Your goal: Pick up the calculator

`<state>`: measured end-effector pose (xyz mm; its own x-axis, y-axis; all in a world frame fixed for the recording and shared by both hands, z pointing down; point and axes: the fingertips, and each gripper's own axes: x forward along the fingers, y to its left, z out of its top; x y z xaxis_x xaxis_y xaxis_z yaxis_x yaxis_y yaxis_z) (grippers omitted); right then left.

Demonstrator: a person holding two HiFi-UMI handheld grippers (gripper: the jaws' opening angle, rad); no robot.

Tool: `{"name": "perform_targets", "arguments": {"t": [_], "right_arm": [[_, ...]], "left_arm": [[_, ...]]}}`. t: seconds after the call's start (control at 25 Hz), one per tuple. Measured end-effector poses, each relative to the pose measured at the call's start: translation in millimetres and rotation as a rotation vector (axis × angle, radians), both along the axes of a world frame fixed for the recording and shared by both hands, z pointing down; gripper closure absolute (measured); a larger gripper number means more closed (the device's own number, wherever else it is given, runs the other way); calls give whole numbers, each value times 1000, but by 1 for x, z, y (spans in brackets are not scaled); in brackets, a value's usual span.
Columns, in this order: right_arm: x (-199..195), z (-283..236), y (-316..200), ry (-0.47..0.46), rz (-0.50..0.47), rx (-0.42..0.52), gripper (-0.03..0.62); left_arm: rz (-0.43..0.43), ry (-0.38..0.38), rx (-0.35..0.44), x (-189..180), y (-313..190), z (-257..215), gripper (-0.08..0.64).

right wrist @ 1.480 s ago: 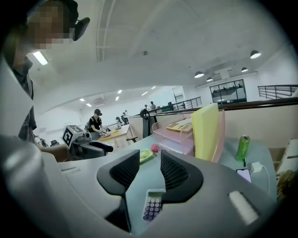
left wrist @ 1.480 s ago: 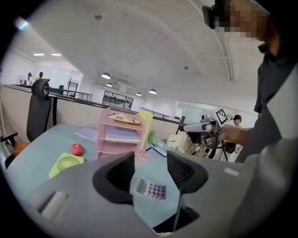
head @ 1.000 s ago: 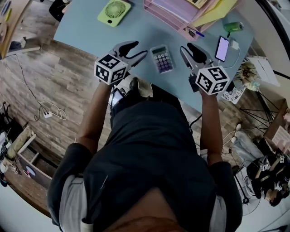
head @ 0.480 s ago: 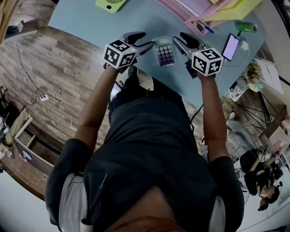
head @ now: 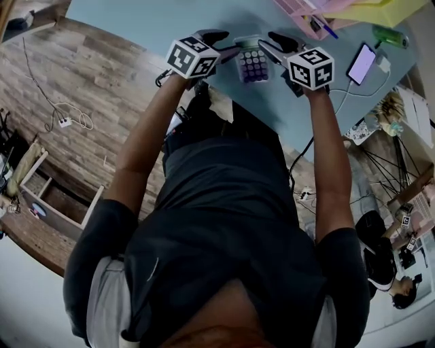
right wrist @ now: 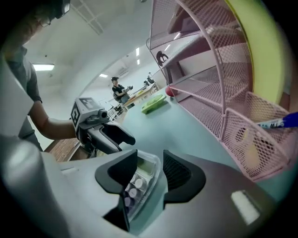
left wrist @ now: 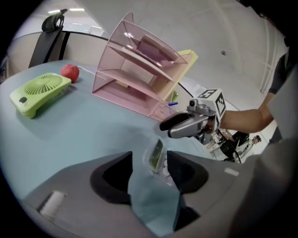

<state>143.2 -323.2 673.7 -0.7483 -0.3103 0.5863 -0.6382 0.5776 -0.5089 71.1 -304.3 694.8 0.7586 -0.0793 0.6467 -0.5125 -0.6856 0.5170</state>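
The calculator (head: pixel 252 64), small with round keys and a green display, sits on the light blue table (head: pixel 136 20) near its front edge. My left gripper (head: pixel 228 49) is at its left side and my right gripper (head: pixel 266 46) at its right side. In the left gripper view the calculator (left wrist: pixel 157 155) shows edge-on between the open jaws of that gripper (left wrist: pixel 149 160), close to the right-hand jaw. In the right gripper view the calculator (right wrist: pixel 138 179) sits between the open jaws of that gripper (right wrist: pixel 150 165), against the left-hand jaw. Contact cannot be told.
A pink mesh rack (left wrist: pixel 135 69) stands behind the calculator, a blue pen (head: pixel 325 28) at its foot. A green fan (left wrist: pixel 39 93) and a red ball (left wrist: pixel 70 72) lie far left. A phone (head: pixel 361 64) on a cable lies at the right.
Both grippers have moved forward and inward, from either side of the calculator to right up against it. The calculator now sits between each gripper's jaws.
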Motion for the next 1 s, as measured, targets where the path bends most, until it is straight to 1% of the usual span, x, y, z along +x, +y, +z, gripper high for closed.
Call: {"name": "perform_targets", "arguments": {"t": [0.2, 0.36, 0.4, 0.44, 0.48, 0.6, 0.64, 0.72, 0.88, 1.0], "right_arm": [[-8, 20, 2, 36, -56, -31, 439], [-15, 37, 6, 54, -80, -48, 439], [-18, 36, 6, 56, -86, -49, 439], [-20, 34, 5, 55, -90, -52, 443], [-21, 31, 4, 53, -91, -57, 468], [-21, 22, 4, 40, -70, -68, 471], [-21, 17, 4, 35, -62, -60, 472], [-19, 4, 6, 31, -49, -27, 474], [-18, -27, 12, 49, -14, 74, 474], [-21, -55, 13, 56, 31, 149, 474]], "left_arm": [[16, -24, -19, 2, 2, 13, 308], [12, -36, -48, 5, 6, 30, 310], [15, -40, -50, 5, 5, 31, 336], [22, -41, -52, 6, 3, 30, 347], [28, -41, -58, 7, 2, 28, 348], [27, -34, -77, 5, 0, 20, 367], [26, -27, -69, 4, -1, 15, 382], [36, -16, -28, 6, 0, 1, 390], [78, -39, 107, 8, 2, -30, 393], [91, -33, 194, 5, 0, -57, 393]]}}
